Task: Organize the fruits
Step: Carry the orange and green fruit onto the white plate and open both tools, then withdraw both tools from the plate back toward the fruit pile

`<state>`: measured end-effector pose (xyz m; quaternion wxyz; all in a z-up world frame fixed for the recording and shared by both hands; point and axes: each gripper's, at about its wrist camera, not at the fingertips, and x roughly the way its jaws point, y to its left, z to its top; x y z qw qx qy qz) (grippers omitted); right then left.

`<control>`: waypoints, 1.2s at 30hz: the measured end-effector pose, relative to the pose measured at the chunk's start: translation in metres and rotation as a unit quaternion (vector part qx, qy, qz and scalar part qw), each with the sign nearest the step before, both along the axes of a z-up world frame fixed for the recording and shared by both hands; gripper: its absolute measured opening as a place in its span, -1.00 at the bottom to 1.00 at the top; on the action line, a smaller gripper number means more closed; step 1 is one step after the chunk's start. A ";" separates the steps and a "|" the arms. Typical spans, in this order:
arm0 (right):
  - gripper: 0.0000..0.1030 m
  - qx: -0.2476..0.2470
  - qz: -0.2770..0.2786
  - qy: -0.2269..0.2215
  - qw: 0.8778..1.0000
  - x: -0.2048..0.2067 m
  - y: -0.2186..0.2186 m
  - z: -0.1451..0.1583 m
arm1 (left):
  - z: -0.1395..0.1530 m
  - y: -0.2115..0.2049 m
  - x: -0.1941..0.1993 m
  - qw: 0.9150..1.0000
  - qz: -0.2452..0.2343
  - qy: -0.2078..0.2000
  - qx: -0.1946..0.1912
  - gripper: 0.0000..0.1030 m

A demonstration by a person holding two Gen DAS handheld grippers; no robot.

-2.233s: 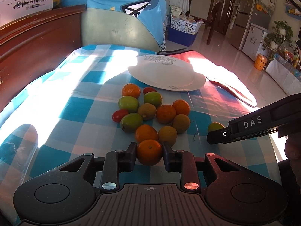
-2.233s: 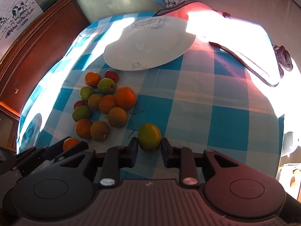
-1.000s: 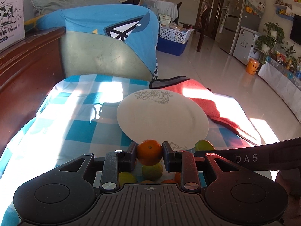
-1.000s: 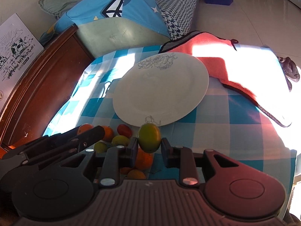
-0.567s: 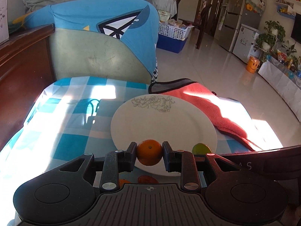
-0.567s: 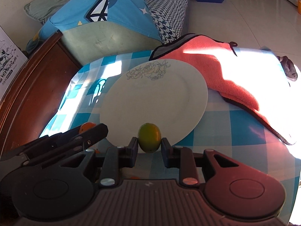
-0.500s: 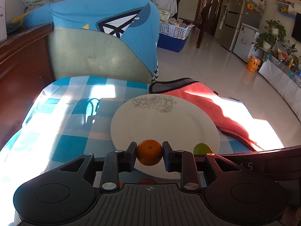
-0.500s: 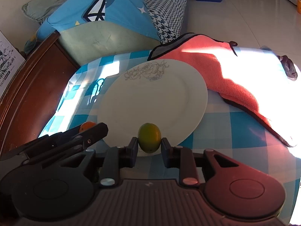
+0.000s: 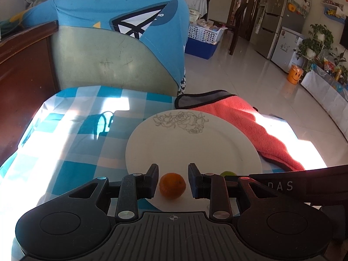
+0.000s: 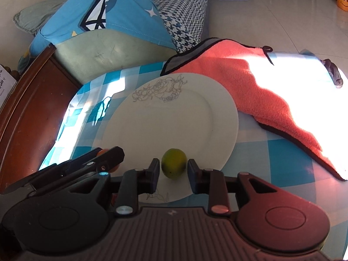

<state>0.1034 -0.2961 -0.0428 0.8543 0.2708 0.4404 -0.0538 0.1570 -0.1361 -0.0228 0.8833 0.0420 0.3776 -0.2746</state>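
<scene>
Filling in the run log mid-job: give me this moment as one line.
left tool: open, orange released on plate | right tool: open, green fruit released on plate | next: likely withdraw

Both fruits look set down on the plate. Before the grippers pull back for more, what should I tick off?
1. Orange rests on white plate: ok.
2. Left gripper pads clear of orange, jaws just opened: ok.
3. Green fruit on plate: ok.
4. Right gripper clear of green fruit: gaps very slim, cannot tell.
5. Fruits settled, not rolling: cannot tell.
6. Coral towel off plate centre: ok.
</scene>
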 end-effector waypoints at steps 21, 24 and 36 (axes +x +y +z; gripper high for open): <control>-0.17 -0.046 0.013 -0.031 0.998 -0.015 0.008 0.024 | 0.021 0.023 -0.022 0.998 0.041 -0.025 0.049 0.57; -0.13 -0.056 0.018 -0.033 0.998 -0.017 0.011 0.025 | 0.021 0.025 -0.025 0.997 0.043 -0.025 0.054 0.59; -0.01 -0.075 0.035 -0.028 0.996 -0.035 0.023 0.030 | 0.024 0.041 -0.046 0.996 0.049 -0.024 0.076 0.60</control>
